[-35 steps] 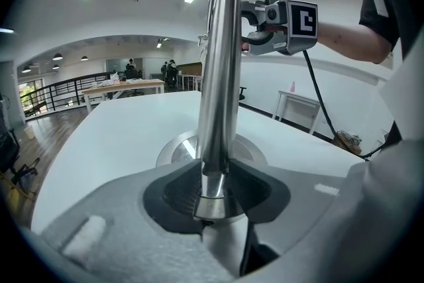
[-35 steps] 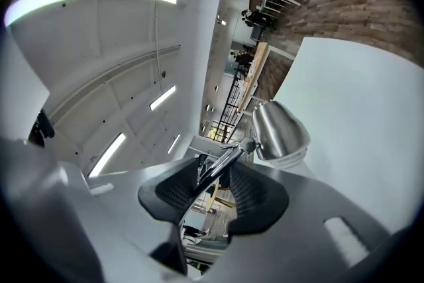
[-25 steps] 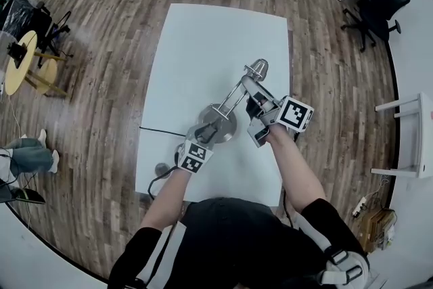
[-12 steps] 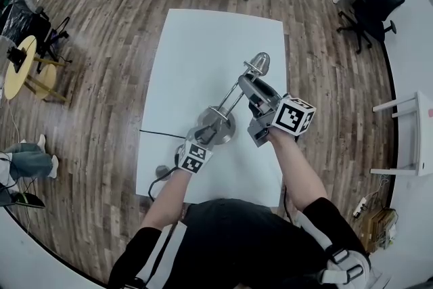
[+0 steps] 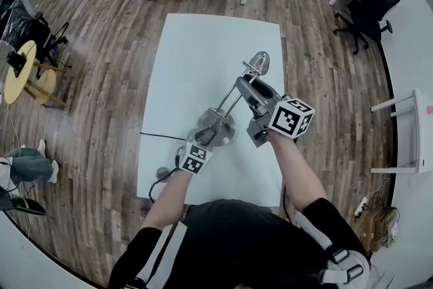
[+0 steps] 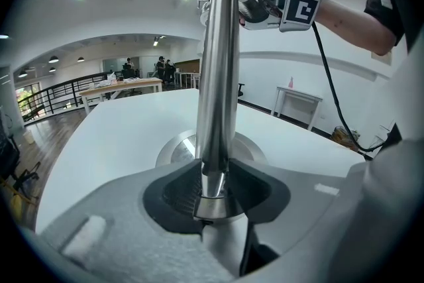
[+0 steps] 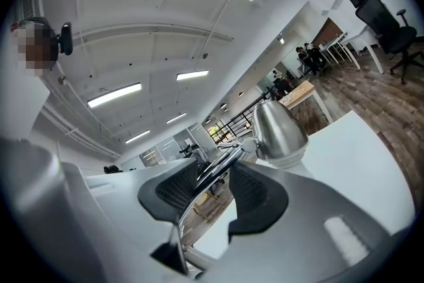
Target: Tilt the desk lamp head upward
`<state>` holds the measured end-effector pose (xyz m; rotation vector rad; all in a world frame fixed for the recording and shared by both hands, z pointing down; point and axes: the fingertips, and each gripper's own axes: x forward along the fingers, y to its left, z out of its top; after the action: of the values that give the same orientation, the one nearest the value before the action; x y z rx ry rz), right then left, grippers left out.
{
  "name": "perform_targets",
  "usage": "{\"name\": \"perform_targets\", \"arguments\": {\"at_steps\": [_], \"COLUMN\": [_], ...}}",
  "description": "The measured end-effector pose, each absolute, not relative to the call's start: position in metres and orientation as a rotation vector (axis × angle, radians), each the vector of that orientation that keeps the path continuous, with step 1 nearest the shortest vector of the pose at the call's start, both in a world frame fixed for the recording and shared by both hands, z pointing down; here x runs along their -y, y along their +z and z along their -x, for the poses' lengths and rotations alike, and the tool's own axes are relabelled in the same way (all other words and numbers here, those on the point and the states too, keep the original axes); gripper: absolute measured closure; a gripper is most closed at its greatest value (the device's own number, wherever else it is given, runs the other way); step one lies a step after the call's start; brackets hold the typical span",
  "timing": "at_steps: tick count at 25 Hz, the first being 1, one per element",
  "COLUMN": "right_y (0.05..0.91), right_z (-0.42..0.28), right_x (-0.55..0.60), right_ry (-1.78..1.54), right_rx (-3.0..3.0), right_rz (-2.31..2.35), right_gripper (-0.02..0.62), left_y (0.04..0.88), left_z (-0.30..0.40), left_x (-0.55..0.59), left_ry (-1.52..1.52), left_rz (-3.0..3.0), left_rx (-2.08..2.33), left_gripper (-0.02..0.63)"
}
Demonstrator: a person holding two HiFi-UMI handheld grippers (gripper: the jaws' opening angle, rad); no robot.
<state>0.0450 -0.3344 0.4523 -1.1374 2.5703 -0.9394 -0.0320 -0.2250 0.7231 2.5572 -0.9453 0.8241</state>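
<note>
The lamp arm (image 7: 218, 166), clamped in the right gripper's (image 5: 247, 87) jaws, is being raised farther above the lamp base (image 5: 220, 125), apparently tilting the head (image 5: 258, 63). The post (image 6: 217, 76) is being gripped in the left gripper's (image 5: 205, 137) jaws.

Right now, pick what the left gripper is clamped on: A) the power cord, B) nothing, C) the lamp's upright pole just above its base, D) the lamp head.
C: the left gripper view shows the left gripper shut on the chrome pole above the round base; the right gripper grips the lamp arm near the head.
</note>
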Motion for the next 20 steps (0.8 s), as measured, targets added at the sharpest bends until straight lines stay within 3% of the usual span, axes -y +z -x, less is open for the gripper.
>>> {"name": "perform_targets", "arguments": {"at_steps": [20], "right_y": [0.418], "right_z": [-0.023], "right_x": [0.313], "right_ry": [-0.497], "right_rx": [-2.806], "right_rz": [1.198], "right_gripper": [0.448], "left_y": [0.722], "left_z": [0.033], "left_x": [0.226], "left_ry": [0.841], "left_rz": [-2.565], "left_rx": [0.942], "left_gripper": [0.477]}}
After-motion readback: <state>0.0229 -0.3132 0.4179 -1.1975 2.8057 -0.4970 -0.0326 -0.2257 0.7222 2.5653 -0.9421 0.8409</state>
